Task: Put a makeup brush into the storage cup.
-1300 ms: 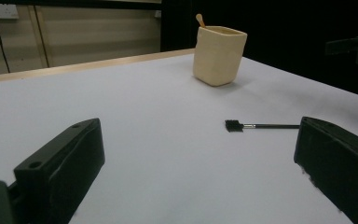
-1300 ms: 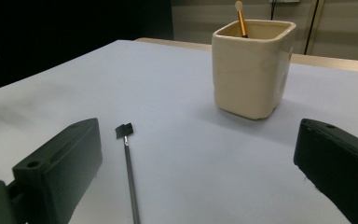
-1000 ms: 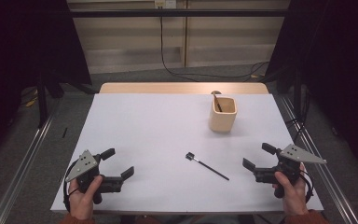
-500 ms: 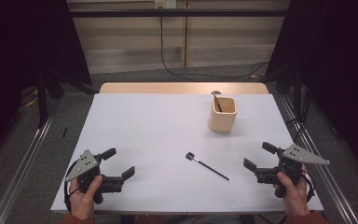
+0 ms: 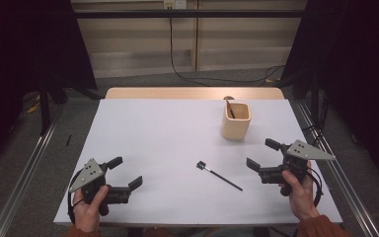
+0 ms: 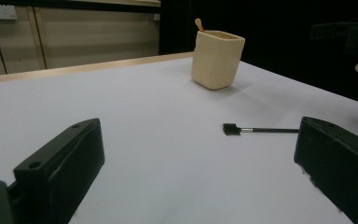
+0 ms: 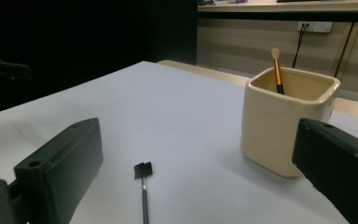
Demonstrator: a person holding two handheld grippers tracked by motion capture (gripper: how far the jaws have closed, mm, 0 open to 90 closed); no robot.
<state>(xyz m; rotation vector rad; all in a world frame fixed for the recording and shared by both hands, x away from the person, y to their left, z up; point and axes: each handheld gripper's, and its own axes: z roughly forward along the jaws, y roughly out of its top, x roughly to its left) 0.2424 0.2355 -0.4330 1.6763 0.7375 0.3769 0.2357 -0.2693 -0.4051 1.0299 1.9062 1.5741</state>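
White surface is seen bearing a black brush laid diagonally, head far-left, just left of the empty, wide-open right hand-held gripper, the nearer one.

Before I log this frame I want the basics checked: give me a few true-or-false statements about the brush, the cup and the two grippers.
1. The black brush lies flat on the white table. True.
2. The cream cup is empty. False: a gold-handled brush stands in it.
3. The right gripper grips the black brush. False: its jaws stand open, apart from the brush.
4. The left gripper is open and holds nothing. True.
5. The cup lies tipped over. False: it stands upright.
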